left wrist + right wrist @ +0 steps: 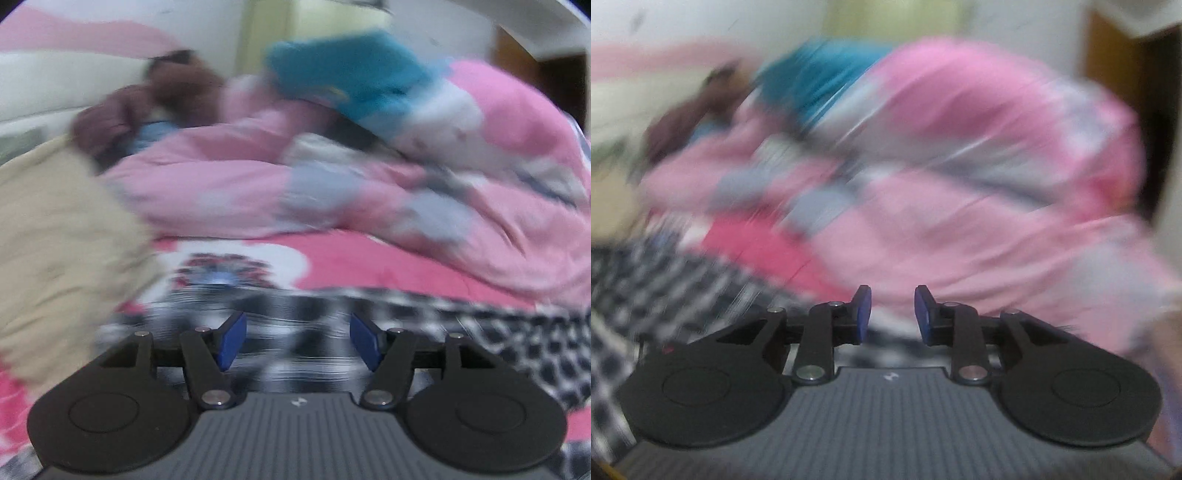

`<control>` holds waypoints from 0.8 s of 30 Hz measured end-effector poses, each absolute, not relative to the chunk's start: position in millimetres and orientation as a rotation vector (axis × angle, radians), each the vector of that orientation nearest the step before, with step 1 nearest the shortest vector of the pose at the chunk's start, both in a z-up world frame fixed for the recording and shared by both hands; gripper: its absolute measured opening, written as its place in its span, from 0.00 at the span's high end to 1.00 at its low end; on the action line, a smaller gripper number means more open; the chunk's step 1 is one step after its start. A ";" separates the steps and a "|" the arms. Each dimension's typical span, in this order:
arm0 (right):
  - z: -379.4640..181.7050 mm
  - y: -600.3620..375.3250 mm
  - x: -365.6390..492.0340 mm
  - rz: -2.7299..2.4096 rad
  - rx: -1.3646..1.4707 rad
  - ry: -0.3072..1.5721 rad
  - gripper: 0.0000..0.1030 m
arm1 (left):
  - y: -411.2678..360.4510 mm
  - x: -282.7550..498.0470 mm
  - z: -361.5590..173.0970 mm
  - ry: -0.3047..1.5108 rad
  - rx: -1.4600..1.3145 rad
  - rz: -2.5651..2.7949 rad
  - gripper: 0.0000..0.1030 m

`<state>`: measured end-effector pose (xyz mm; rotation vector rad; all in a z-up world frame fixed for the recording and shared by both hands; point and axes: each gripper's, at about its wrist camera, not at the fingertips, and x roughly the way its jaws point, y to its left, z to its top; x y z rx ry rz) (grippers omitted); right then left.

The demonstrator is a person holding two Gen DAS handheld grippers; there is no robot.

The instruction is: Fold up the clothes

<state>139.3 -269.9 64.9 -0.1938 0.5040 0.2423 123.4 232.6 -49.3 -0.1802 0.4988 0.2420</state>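
Both views are blurred by motion. A black-and-white checked garment (480, 332) lies spread on the bed just under my left gripper (298, 341), which is open with nothing between its blue pads. The same checked garment (657, 280) shows at the left of the right wrist view. My right gripper (892, 314) is open and empty, low over the bed near the garment's edge. A beige garment (55, 240) lies bunched at the left.
A heaped pink quilt (406, 206) fills the far side of the bed, with a teal cloth (351, 81) and a dark maroon garment (140, 107) on top. The bed sheet (351, 258) is pink with a floral print. A wall and a brown door (1108, 55) stand behind.
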 end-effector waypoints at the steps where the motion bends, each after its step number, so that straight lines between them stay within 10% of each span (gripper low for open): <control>1: 41.5 -250.4 161.8 0.299 -0.219 0.547 0.76 | 224.7 130.4 -53.0 0.514 -0.161 0.226 0.38; 24: -81.4 -114.8 356.3 0.603 -0.301 0.781 0.67 | 175.7 180.5 -85.2 0.620 -0.068 0.105 0.41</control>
